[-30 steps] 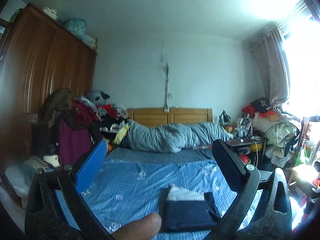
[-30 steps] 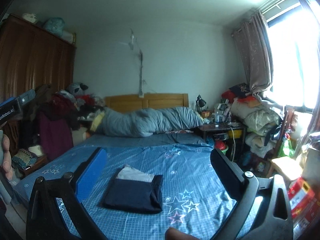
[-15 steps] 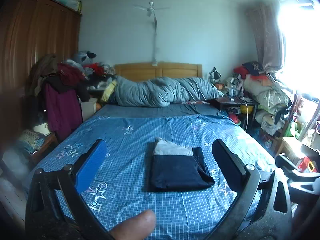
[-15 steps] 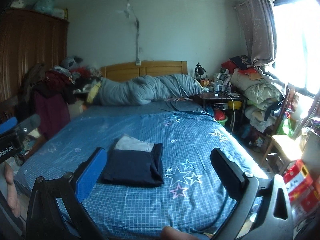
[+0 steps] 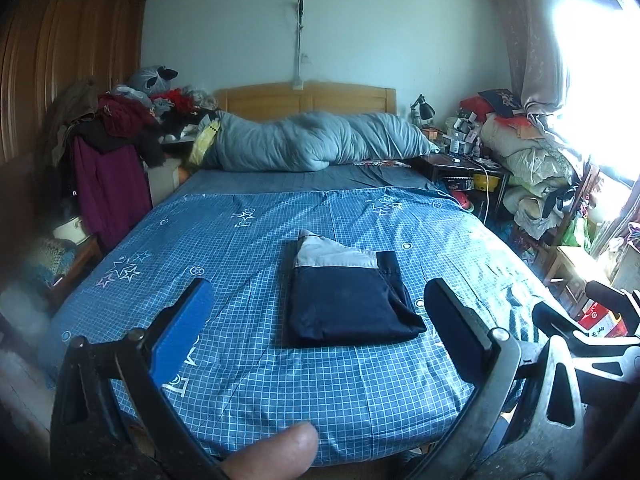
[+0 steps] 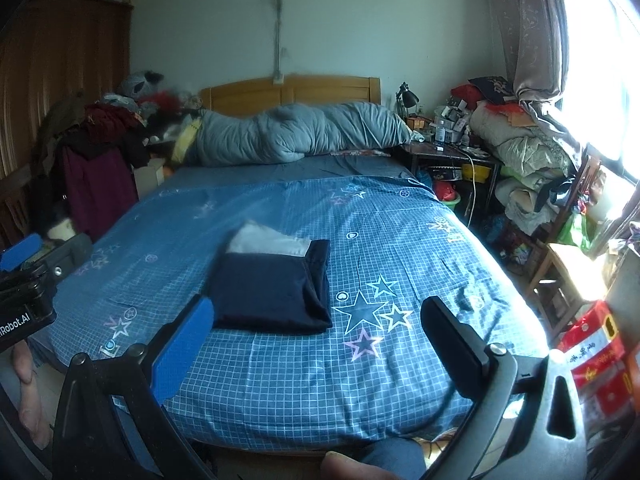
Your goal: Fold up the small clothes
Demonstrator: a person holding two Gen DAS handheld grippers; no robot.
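Folded shorts [image 5: 347, 300], navy with a grey band, lie as a flat rectangle at frame centre on the checked blue sheet [image 5: 256, 240]. Left gripper [image 5: 316, 320] spread, holding nothing. Right gripper [image 6: 316, 332] spread, holding nothing. Puffy grey quilt [image 5: 312, 140] sits upper centre.

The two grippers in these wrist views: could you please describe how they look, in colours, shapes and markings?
Each gripper, left and right, has two long flat fingers on a black frame with triangular cut-outs and silver pivot bolts. One finger is faced bright blue, the other is black. In the right wrist view, the left unit's body bears white lettering ending "Robot.AI". A bare thumb shows; no sleeves or cables.
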